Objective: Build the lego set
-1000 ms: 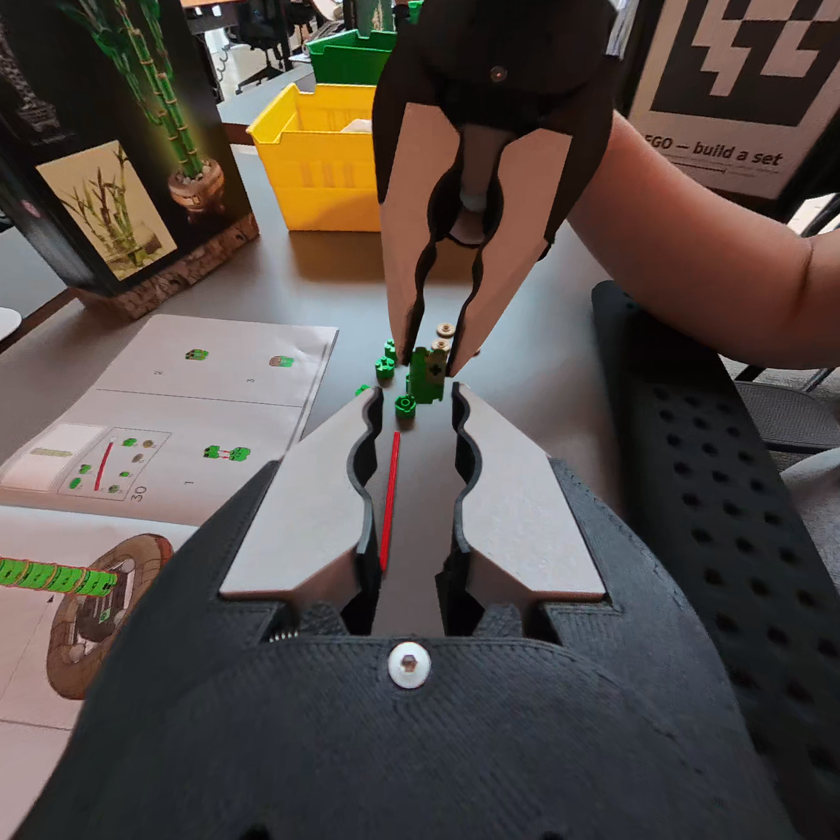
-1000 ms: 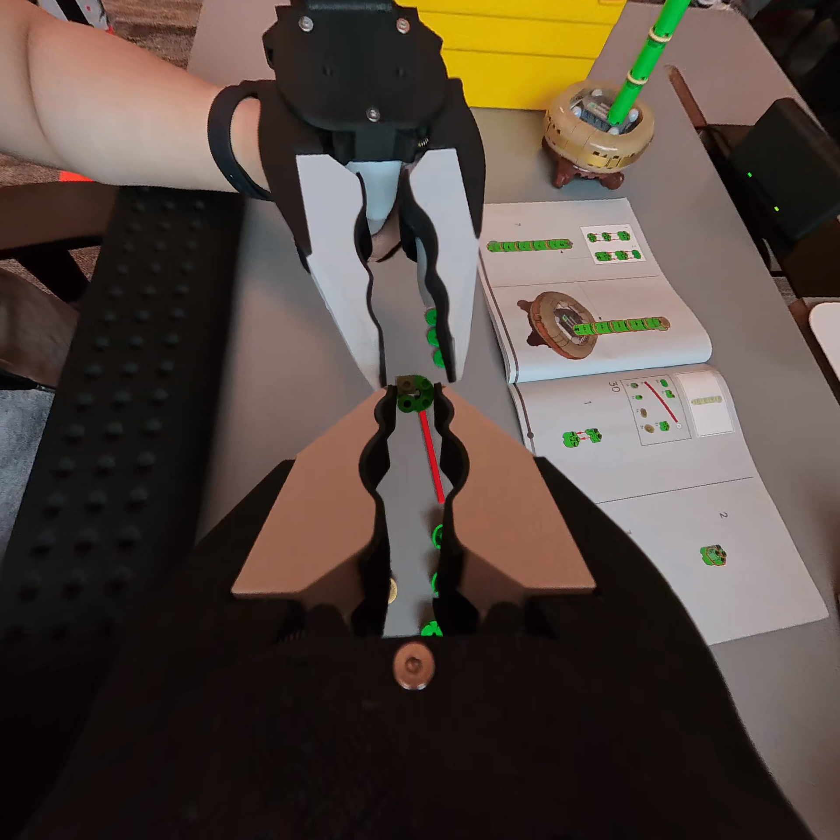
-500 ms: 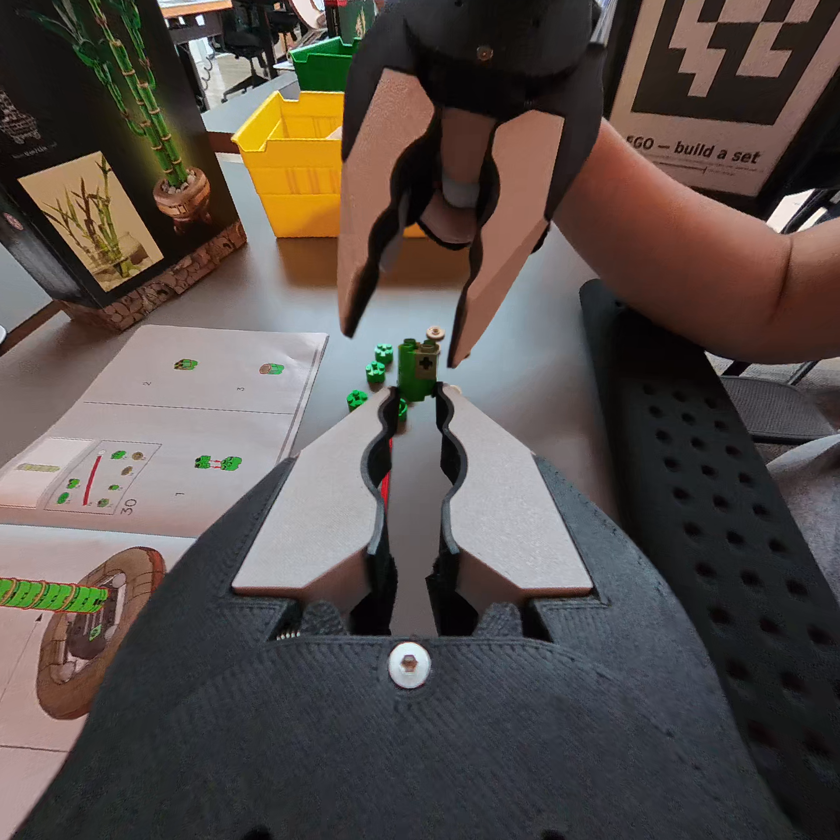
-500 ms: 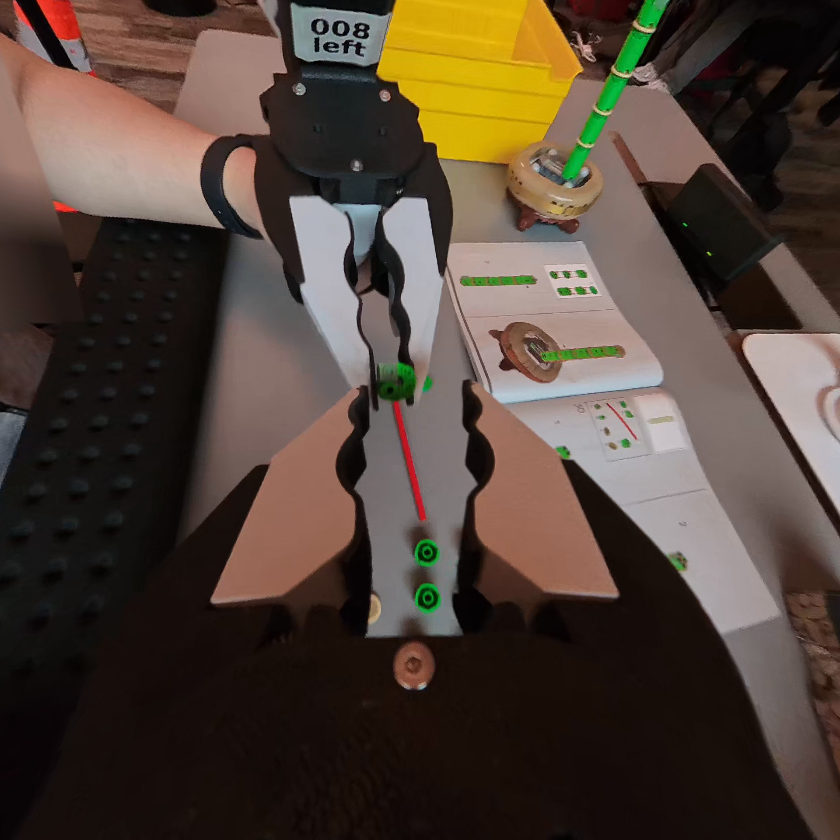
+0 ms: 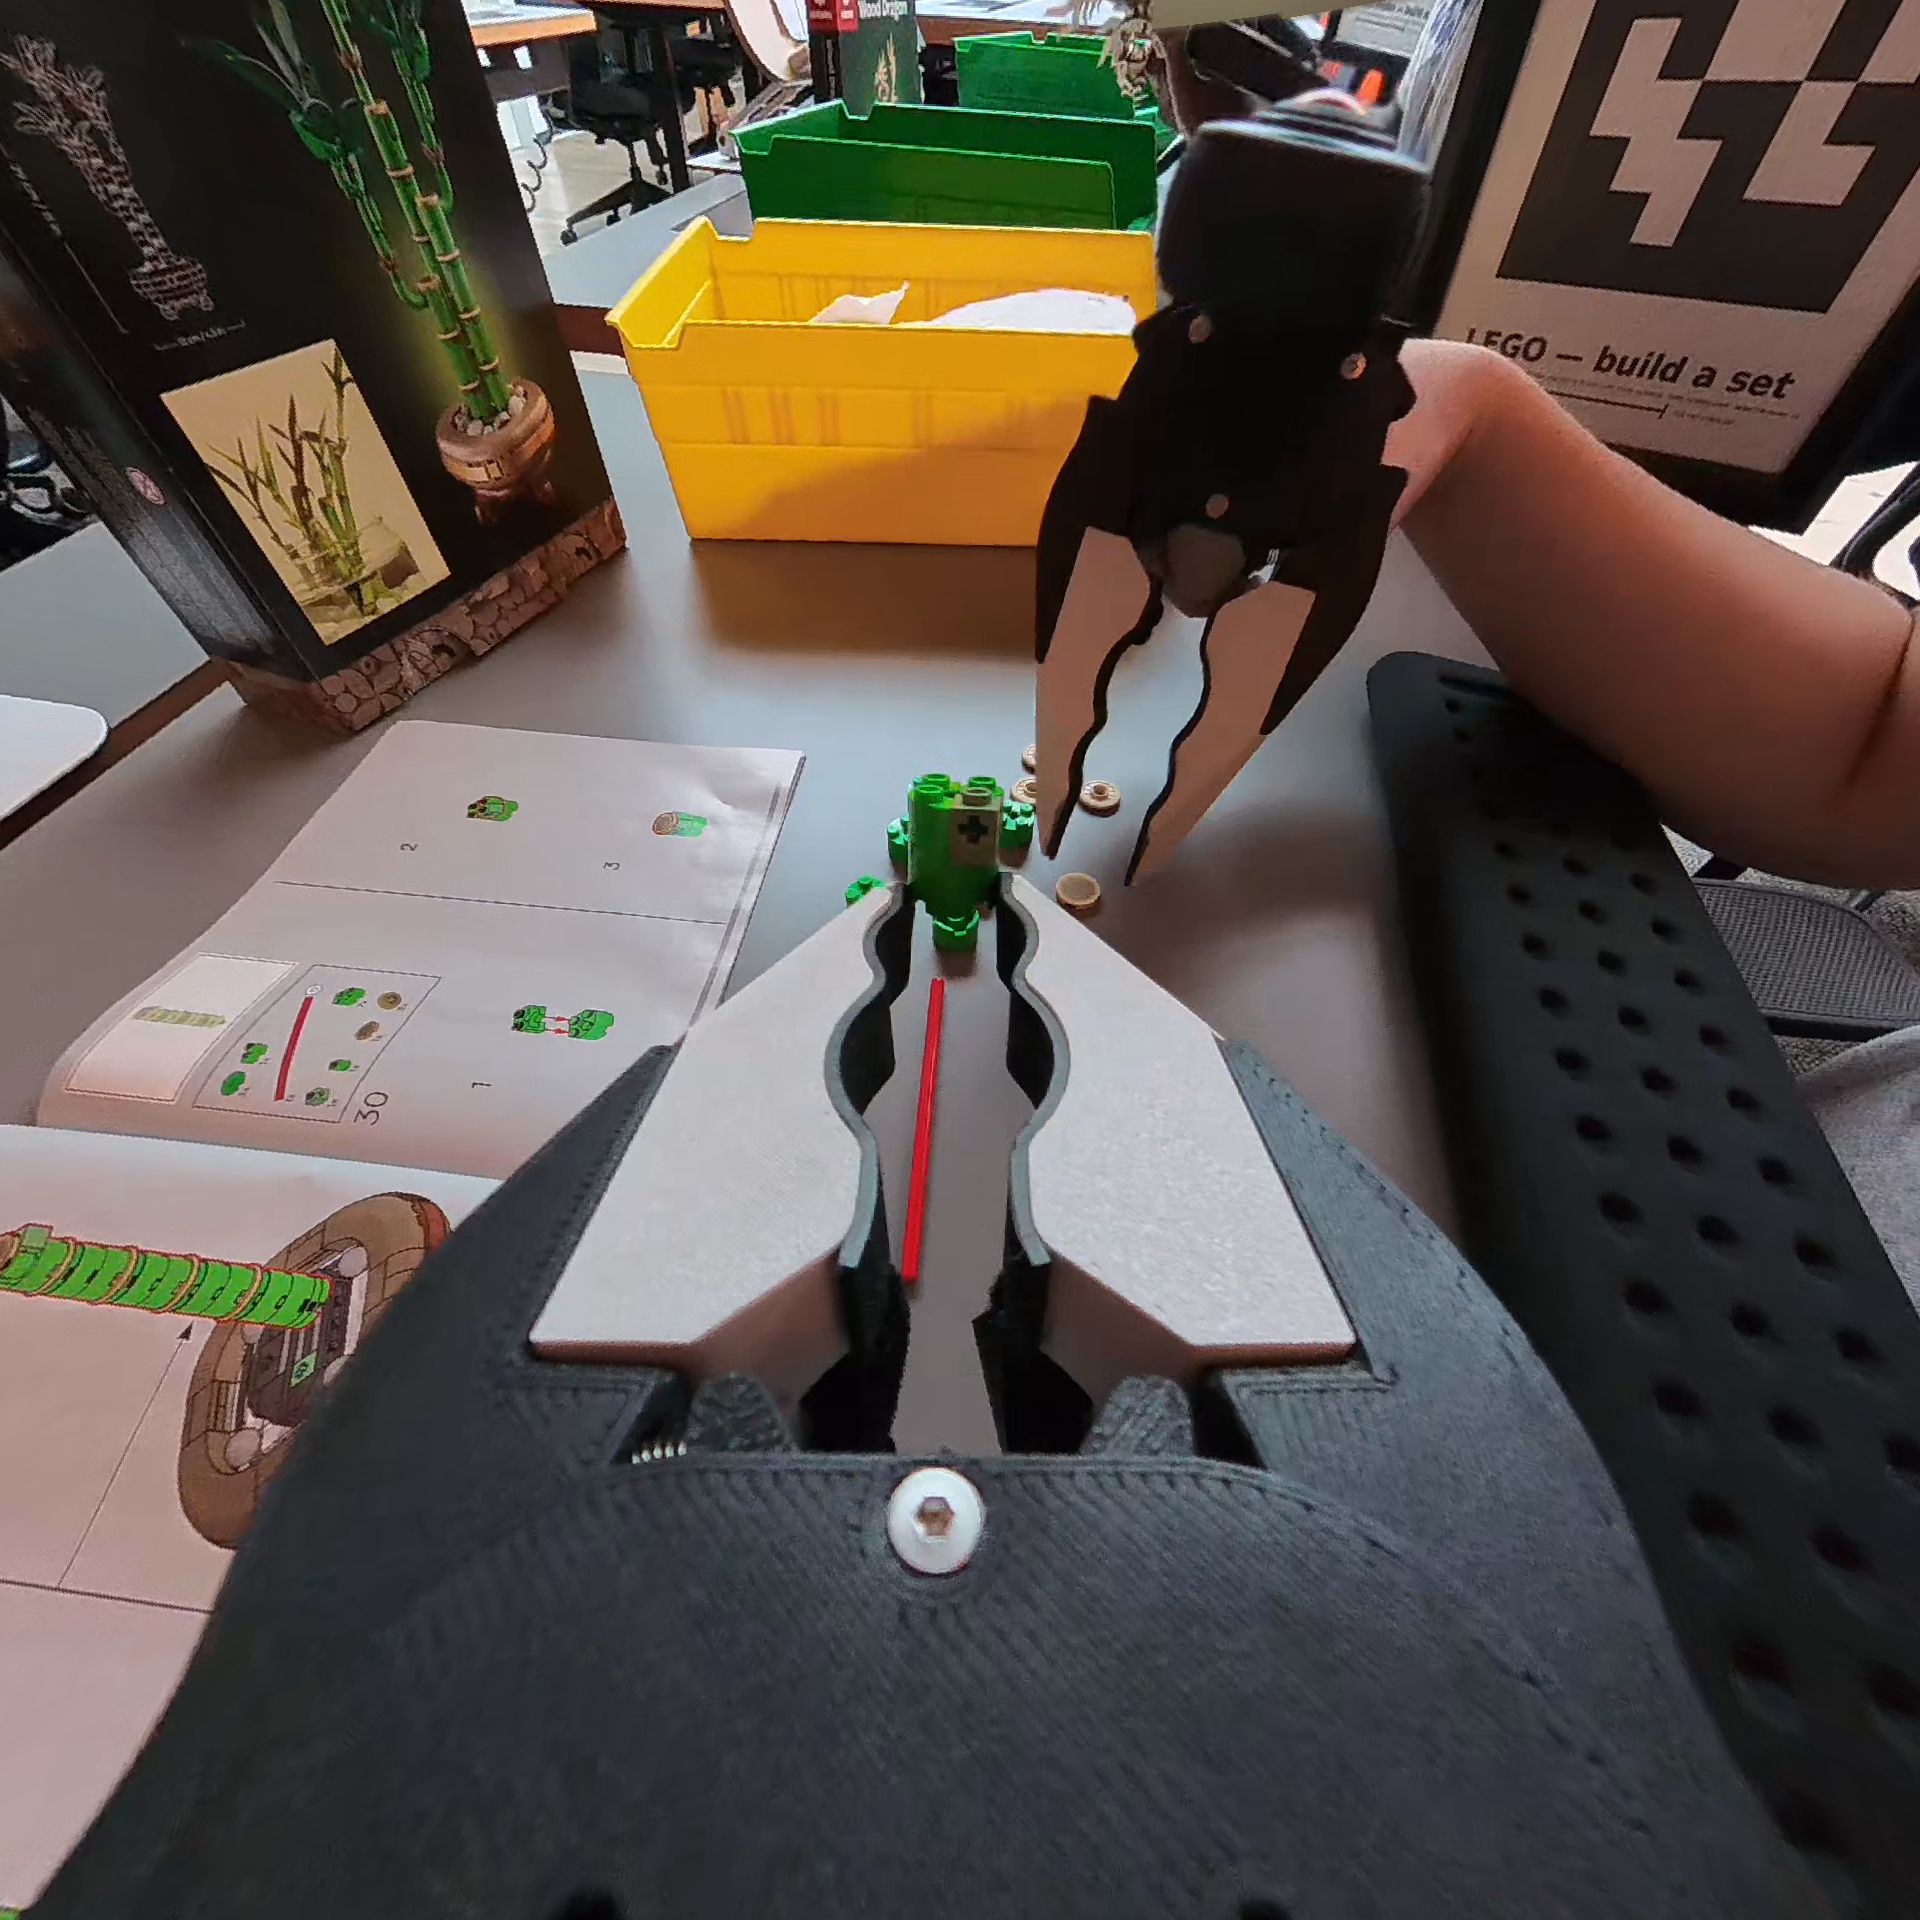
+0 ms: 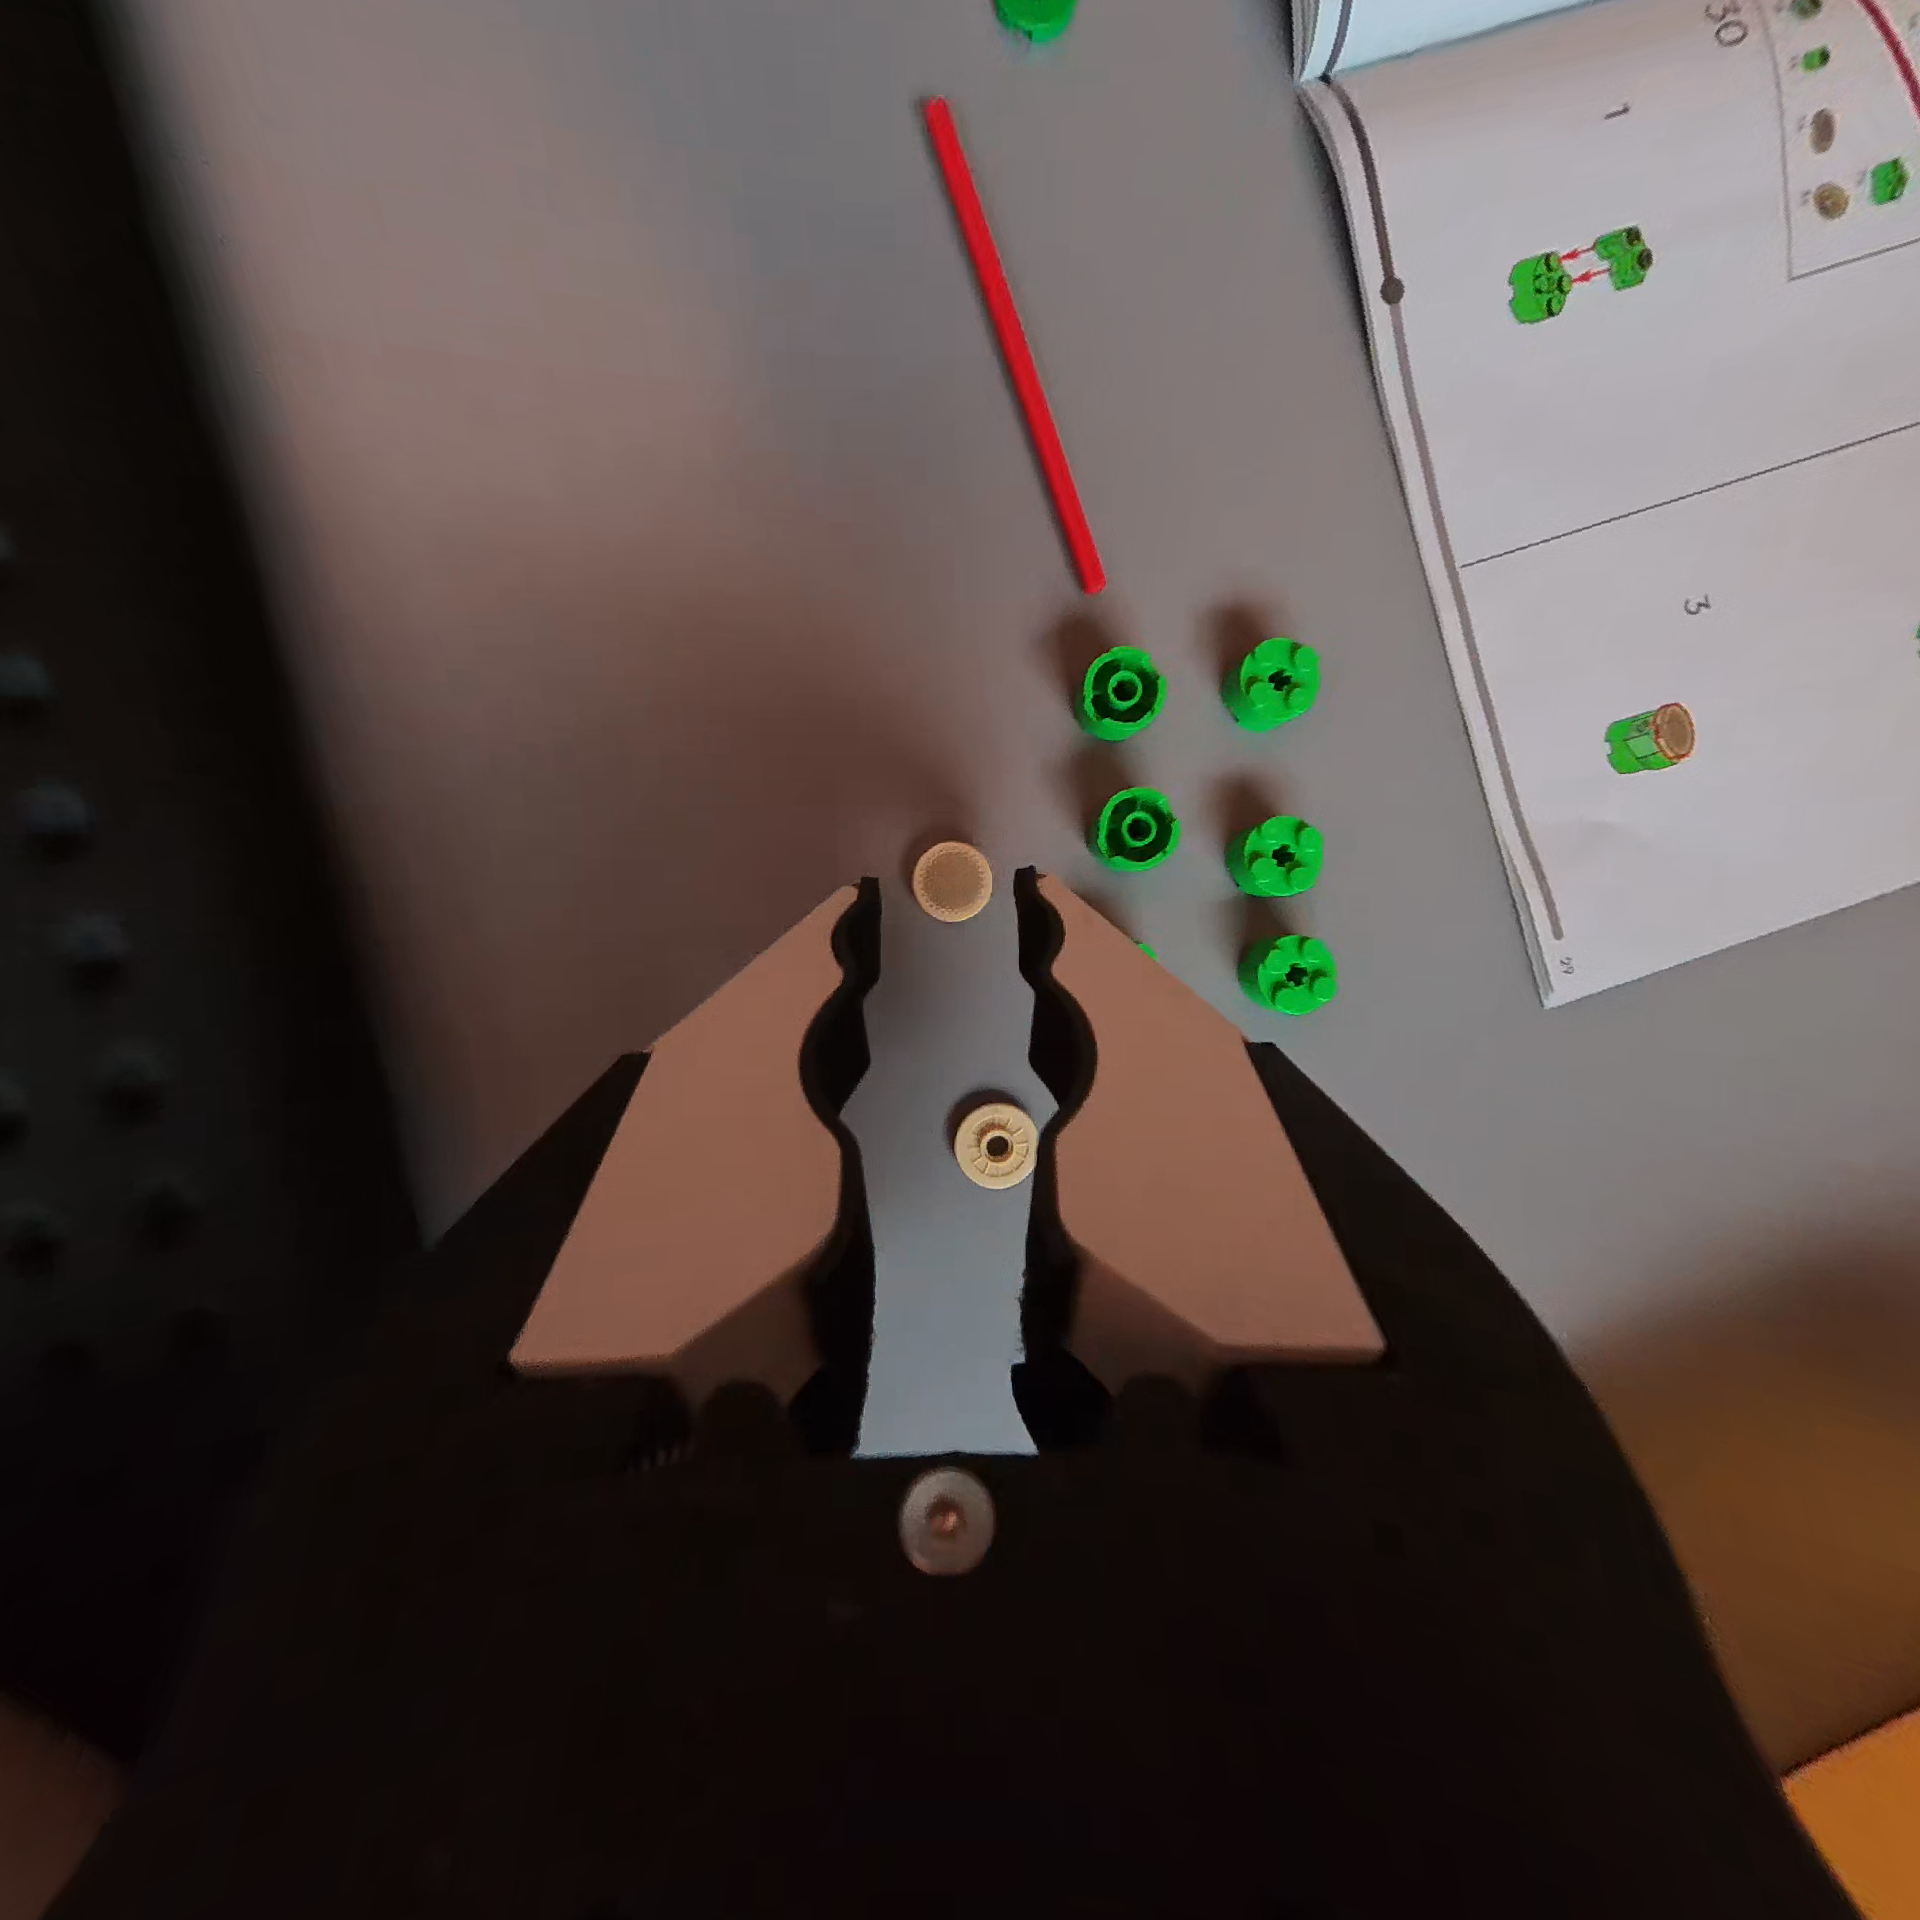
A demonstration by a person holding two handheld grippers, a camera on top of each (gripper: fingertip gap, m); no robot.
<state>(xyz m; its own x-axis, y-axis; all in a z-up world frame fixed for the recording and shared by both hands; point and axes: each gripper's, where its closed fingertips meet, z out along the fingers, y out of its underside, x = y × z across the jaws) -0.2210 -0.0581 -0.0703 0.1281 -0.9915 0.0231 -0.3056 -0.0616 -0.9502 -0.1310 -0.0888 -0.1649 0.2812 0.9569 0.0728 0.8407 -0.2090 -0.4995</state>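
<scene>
In the right wrist view, the right gripper (image 6: 945, 883) is seen pointed down at the table (image 6: 623, 520), its jaws parted by a modest gap and nothing held; a tan round tile (image 6: 952, 881) lies at frame centre just off the tips, within the line of the gap, and a second tan round piece (image 6: 995, 1145) lies lower, between the fingers. The tile is flat and round, so no long axis is offered; it is judged the likely pick, and a short forward drop would be needed to bracket it. In the left wrist view, the green brick stack (image 5: 954, 847) is held upright at the tips of the left gripper (image 5: 951, 899), jaws closed onto its lower part, long axis near vertical, studs upward. The red rod (image 5: 923, 1132) lies along the gap below, touching neither finger as far as can be told. The right gripper is clearly nearer the tile.
</scene>
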